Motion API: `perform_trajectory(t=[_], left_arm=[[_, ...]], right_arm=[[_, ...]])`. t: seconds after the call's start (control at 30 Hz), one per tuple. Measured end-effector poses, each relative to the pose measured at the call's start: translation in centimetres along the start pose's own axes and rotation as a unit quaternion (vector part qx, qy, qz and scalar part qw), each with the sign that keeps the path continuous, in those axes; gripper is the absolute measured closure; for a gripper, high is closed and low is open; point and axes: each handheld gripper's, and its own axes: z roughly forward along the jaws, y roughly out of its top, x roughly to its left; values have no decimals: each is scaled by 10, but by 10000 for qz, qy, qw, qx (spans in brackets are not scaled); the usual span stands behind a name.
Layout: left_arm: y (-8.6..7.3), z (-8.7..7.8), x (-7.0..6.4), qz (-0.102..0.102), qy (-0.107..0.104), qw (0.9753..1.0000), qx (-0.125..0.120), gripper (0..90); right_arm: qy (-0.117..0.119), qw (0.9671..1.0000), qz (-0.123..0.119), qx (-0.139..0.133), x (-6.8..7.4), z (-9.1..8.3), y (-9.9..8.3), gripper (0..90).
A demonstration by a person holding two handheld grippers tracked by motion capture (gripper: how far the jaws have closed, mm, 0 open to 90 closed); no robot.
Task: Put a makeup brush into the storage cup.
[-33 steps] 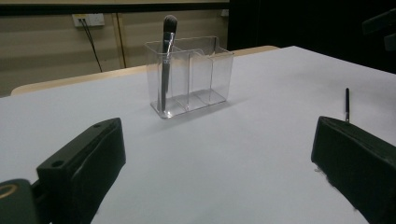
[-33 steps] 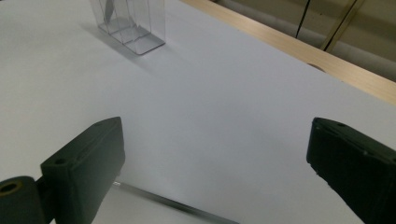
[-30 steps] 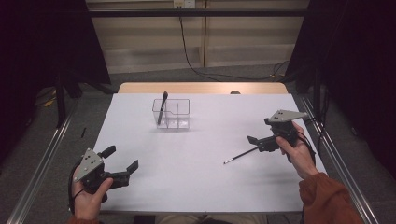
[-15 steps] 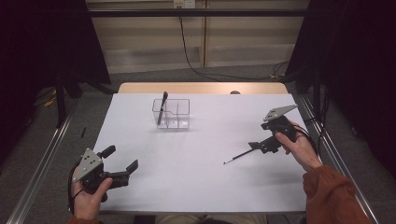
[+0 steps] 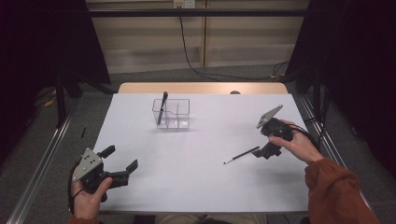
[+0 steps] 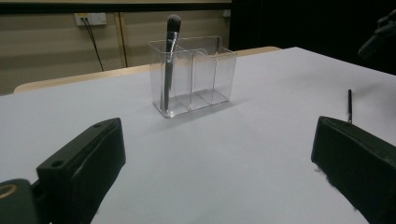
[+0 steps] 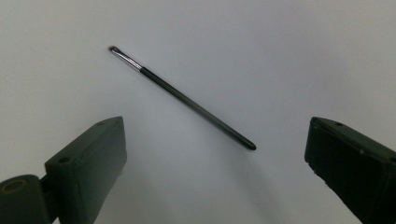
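Thin black brush (image 7: 182, 97) lies flat on the white table (image 5: 196, 177), toward the right side, its small bristle tip pointing down-left in the high view (image 5: 241, 155) and its handle end just beside the right gripper (image 5: 267, 150). In the right gripper view the brush runs on a slant between the two black jaws, which stand wide apart with nothing between them touching; the handle end sits nearer the jaws, the silver ferrule and tip farther off. The right gripper is tilted downward over the brush, held in the person's right hand (image 5: 299, 147), whose orange sleeve (image 5: 338, 193) comes in from the lower right corner.

Farther back, near the middle of the table, stands a clear organizer (image 6: 194, 74) with three compartments. A larger makeup brush (image 6: 169, 60) stands in its left compartment, bristles up, leaning slightly.

At the near left corner the left gripper (image 5: 119, 161) rests low over the table in the left hand (image 5: 88, 196), jaws spread wide and holding nothing, aimed toward the organizer.
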Motion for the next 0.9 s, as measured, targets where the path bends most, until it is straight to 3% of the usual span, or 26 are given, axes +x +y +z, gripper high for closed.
perform_trajectory(t=[0.27,0.43,0.57,0.73,0.9], left_arm=[[0,1,0,7,-20,10000,19,30],[-1,1,-1,6,-14,10000,24,29],[-1,1,-1,9,-17,10000,25,29],[-1,2,-1,35,-14,10000,50,30],[-1,2,-1,71,-21,9999,70,30]], right_arm=[[61,9986,-293,430,-3,9,3,46],[114,9968,-342,717,-6,18,7,42],[178,9943,-532,908,-5,25,10,77],[243,9908,-602,1184,-7,34,11,246],[157,9892,-613,1321,-13,43,10,266]])
